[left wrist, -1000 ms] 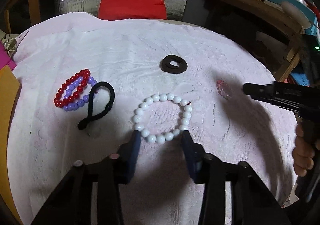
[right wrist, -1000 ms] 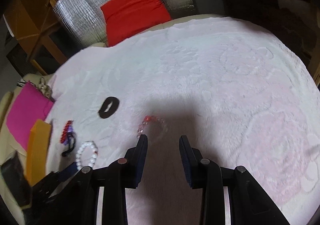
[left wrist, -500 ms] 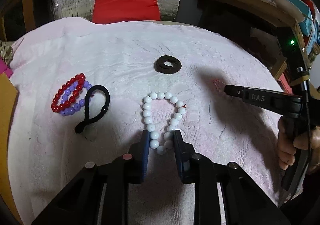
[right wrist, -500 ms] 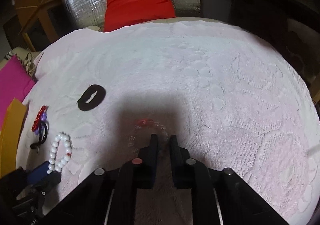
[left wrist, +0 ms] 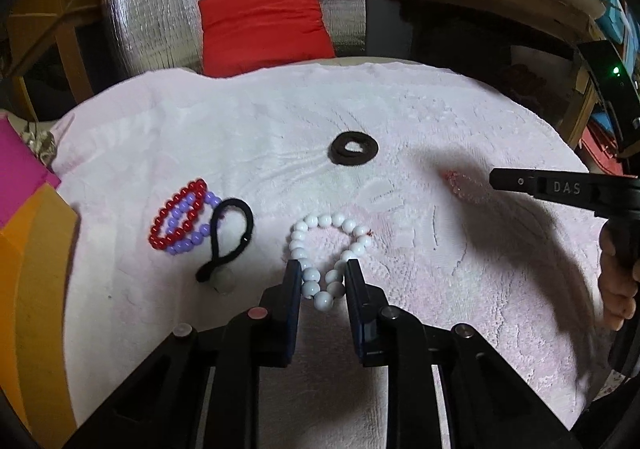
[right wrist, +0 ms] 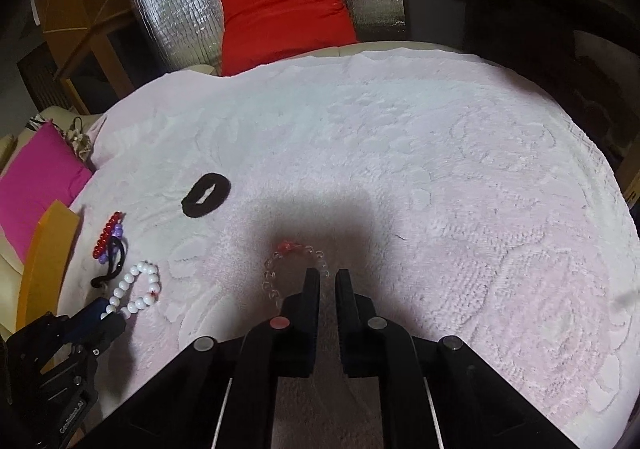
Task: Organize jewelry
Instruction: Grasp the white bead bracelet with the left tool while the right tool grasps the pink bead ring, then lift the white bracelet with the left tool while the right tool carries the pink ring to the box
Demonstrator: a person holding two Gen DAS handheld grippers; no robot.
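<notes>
A white bead bracelet (left wrist: 320, 245) lies on the pale pink towel (left wrist: 400, 101), squeezed into a narrow loop. My left gripper (left wrist: 323, 281) is shut on its near end, with beads pressed between both pads. A clear bead bracelet (right wrist: 280, 269) with a red bead lies in shadow further right. My right gripper (right wrist: 328, 281) is shut on that bracelet's right side, where the strand runs in between the fingertips. In the left wrist view the right gripper (left wrist: 496, 181) reaches in from the right edge, its tip at the clear bead bracelet (left wrist: 460, 187).
Red and purple bead bracelets (left wrist: 180, 217), a black hair tie (left wrist: 230, 237) and a black scrunchie (left wrist: 354, 149) lie on the towel. An orange box (left wrist: 32, 289) and a pink pad (left wrist: 20, 169) sit at the left edge. A red cushion (left wrist: 264, 25) stands behind.
Both grippers' jaws have closed. The left ones squeezed the round white bracelet into a narrow loop. The right ones came forward and closed on the clear bracelet's side.
</notes>
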